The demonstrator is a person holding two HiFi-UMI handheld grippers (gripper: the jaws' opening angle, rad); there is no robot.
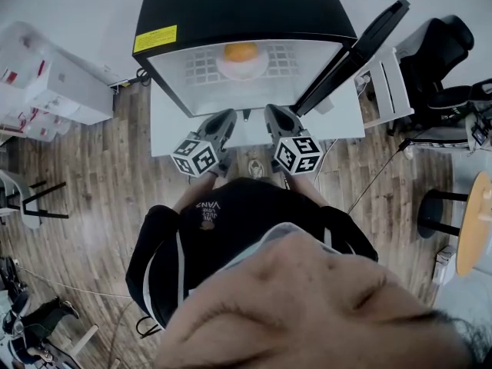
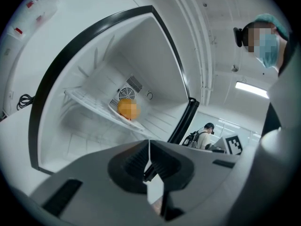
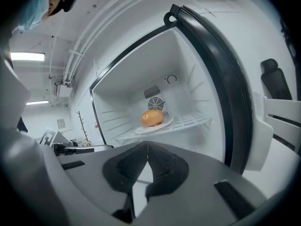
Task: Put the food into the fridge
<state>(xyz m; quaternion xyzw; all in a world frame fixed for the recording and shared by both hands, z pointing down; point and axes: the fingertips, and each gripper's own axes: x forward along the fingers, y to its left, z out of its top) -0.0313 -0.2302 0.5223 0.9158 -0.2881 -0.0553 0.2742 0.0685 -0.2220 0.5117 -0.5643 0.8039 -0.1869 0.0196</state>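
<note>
While the fridge (image 1: 238, 6) door (image 1: 361, 48) stands wide open on the right, the food (image 1: 241, 51), a round orange bun, sits on a white plate (image 1: 243, 69). The plate rests on the wire shelf (image 1: 307, 56) inside the fridge, near the back wall. Both grippers are out in front of the open fridge, side by side, pointing at it. The left gripper (image 1: 227, 118) has its fingers pressed together with nothing between them. The right gripper (image 1: 275, 114) is the same, fingers together and holding nothing. Neither one touches the food or the plate. The fridge stands on a white table (image 1: 342, 121) over a wood floor (image 1: 92, 191).
</note>
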